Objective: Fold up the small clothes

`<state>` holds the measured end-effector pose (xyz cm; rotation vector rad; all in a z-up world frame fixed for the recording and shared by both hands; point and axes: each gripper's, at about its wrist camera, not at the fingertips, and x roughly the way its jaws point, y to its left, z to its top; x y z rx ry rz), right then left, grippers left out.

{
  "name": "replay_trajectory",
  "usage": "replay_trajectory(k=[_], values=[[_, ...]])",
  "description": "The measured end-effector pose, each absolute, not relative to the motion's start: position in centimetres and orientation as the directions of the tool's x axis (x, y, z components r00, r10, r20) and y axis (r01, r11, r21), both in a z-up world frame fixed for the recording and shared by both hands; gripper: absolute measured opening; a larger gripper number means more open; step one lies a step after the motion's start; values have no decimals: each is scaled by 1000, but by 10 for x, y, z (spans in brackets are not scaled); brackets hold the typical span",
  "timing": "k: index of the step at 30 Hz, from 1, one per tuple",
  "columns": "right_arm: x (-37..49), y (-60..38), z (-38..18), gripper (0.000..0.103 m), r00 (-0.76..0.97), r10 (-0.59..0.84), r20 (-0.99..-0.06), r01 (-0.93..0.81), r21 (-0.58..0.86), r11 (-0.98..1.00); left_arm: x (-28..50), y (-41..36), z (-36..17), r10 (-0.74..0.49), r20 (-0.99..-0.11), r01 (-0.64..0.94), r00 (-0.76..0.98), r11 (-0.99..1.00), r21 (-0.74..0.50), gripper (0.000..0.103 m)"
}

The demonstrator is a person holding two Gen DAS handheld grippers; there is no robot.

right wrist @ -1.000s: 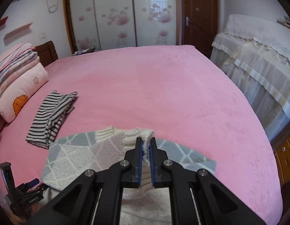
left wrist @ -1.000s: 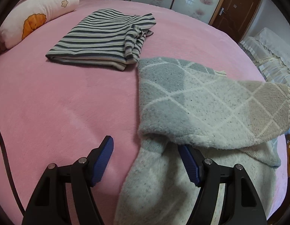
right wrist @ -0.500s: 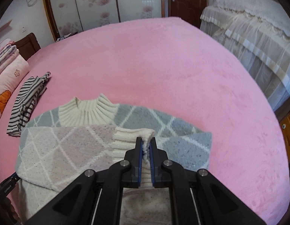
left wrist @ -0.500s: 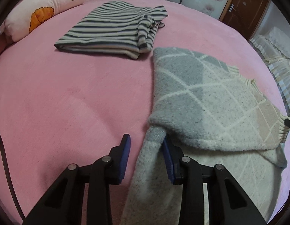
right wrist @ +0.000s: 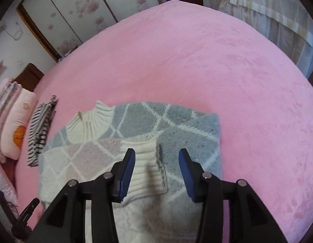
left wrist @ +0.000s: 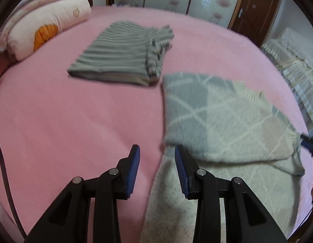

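The pink plush bed cover (right wrist: 196, 64) fills both views, with the fuzzy grey-and-cream diamond-patterned sweater (right wrist: 136, 125) at the lower centre of the right view. The right gripper (right wrist: 155, 171) is opening over the ribbed cream cuff (right wrist: 145, 162), pads clear; lift straight off so the sleeve stays flat. The left gripper (left wrist: 156, 169) stands part open, straddling the sweater's edge without visibly pinching it.

1. No writing, brand, number or sign can be read anywhere in either view;
2. the cream pillow (left wrist: 45, 28) at the head of the pink bed carries only an orange picture and a small pale flower, no letters;
3. the frosted sliding wardrobe doors (right wrist: 75, 14) bear pink blossom prints, no words;
4. the small black device (right wrist: 24, 216) at the lower left edge is too blurred to show any lettering.
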<state>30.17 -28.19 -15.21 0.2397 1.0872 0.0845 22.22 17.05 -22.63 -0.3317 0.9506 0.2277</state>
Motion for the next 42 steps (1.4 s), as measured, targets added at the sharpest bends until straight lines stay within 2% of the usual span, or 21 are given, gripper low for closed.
replay_trajectory(k=[4, 11, 12, 13, 17, 18, 20, 23, 28, 36, 37, 38, 39, 40, 41, 42], values=[[291, -283, -168, 45, 414, 203, -887, 38, 239, 970, 240, 179, -219, 24, -814, -328, 580, 922, -207, 35], [293, -272, -188, 44, 408, 225, -885, 14, 252, 968, 309, 182, -246, -58, -841, -320, 538, 909, -267, 34], [293, -268, -189, 41, 407, 220, -886, 2, 242, 970, 318, 183, -250, -54, -846, -326, 530, 908, -262, 34], [294, -265, -190, 32, 402, 221, -889, -13, 236, 972, 326, 184, -254, -56, -852, -331, 521, 906, -262, 34], [293, -262, -188, 29, 405, 203, -892, -30, 209, 977, 352, 186, -267, -69, -859, -346, 507, 896, -277, 34], [293, -263, -188, 26, 407, 203, -890, -27, 211, 977, 357, 186, -270, -67, -862, -346, 502, 898, -271, 35], [291, -268, -187, 14, 418, 202, -886, -24, 211, 977, 366, 186, -274, -51, -870, -353, 491, 901, -252, 37], [284, -269, -180, 10, 436, 186, -880, -17, 199, 980, 374, 182, -275, -12, -870, -356, 492, 910, -214, 37], [264, -261, -165, 9, 467, 123, -876, -24, 126, 992, 381, 168, -276, 66, -869, -330, 490, 937, -115, 37], [269, -258, -186, 9, 439, 56, -897, -3, 61, 998, 388, 156, -280, 130, -869, -284, 477, 959, -12, 39], [269, -255, -186, 10, 440, 40, -897, -6, 42, 999, 388, 154, -278, 136, -869, -273, 475, 962, 1, 40], [269, -253, -185, 12, 443, 19, -896, -5, 19, 1000, 385, 154, -274, 146, -870, -266, 471, 964, 17, 48], [268, -251, -183, 16, 445, 7, -896, -3, 6, 1000, 378, 154, -269, 153, -872, -259, 466, 965, 31, 62], [266, -250, -180, 22, 447, -18, -895, 7, -16, 1000, 374, 153, -265, 158, -872, -253, 463, 967, 41, 68], [263, -249, -177, 30, 452, -41, -891, 18, -37, 999, 367, 152, -259, 160, -869, -249, 468, 968, 45, 73], [259, -247, -171, 33, 461, -70, -885, 32, -63, 998, 359, 150, -250, 156, -858, -238, 489, 971, 41, 73]])
